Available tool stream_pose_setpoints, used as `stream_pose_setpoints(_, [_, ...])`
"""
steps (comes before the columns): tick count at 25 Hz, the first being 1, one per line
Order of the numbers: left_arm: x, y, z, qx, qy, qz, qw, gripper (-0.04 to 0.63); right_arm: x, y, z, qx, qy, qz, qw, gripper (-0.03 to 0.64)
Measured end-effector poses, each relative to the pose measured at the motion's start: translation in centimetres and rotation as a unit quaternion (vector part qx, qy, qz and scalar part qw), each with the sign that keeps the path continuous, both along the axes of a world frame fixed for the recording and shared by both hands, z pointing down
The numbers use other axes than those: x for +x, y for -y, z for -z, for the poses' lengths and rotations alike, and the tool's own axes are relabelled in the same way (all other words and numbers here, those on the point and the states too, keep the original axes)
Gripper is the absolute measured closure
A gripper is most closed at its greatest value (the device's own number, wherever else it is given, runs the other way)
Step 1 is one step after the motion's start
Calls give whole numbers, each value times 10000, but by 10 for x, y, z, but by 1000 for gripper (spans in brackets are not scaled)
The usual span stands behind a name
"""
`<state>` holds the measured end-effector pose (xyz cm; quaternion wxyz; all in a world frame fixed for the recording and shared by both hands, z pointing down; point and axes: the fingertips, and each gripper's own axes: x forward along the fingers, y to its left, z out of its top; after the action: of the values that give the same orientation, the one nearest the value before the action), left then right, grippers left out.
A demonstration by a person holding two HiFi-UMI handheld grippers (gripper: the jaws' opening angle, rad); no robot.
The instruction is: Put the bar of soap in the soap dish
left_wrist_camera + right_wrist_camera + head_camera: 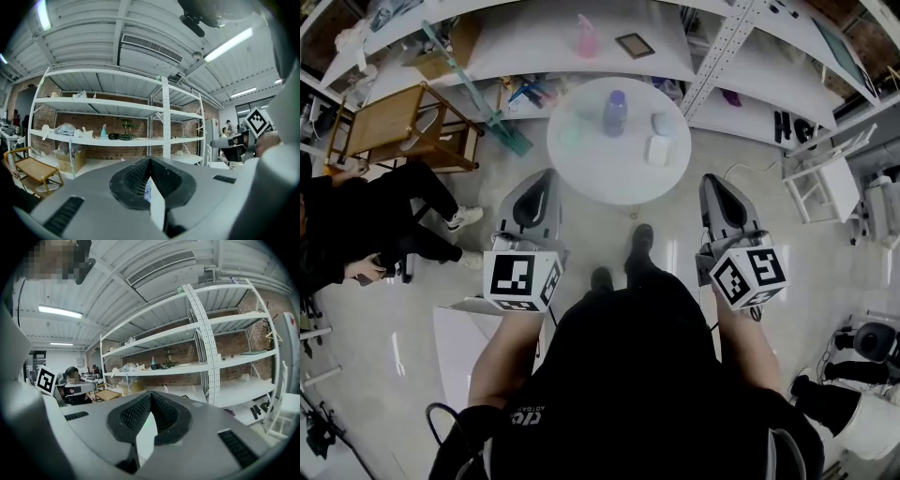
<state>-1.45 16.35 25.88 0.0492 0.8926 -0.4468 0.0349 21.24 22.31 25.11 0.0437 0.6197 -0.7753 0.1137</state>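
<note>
Left gripper (546, 178) and right gripper (712, 182) both have jaws pressed together, empty, since the bar of soap (662, 123), probably the pale oval, sits well ahead of them on the counter (605, 178), just beside the soap dish (657, 150).

Bright, even indoor light comes from ceiling tube lamps (228, 44), which glare white in both gripper views. In the head view the pale floor (412, 309) carries a soft sheen and faint shadows. All frames bend strongly toward dark corners, and the near foreground is soft.
</note>
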Motion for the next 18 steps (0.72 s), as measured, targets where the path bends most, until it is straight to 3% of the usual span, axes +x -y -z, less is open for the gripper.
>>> stream_pose_setpoints(5, [18,30,-7,-76,72,152,9998,589,25,35,-13,-47,160,93,9998,611])
stream_pose_setpoints(9, [35,67,-1,-73,-162,358,9992,589,53,77,-23,-129,305,217,9992,611])
stream_pose_setpoints(18, [84,130,2,-79,131,885,9960,589,121,158,-46,-294,334,591,9973,611])
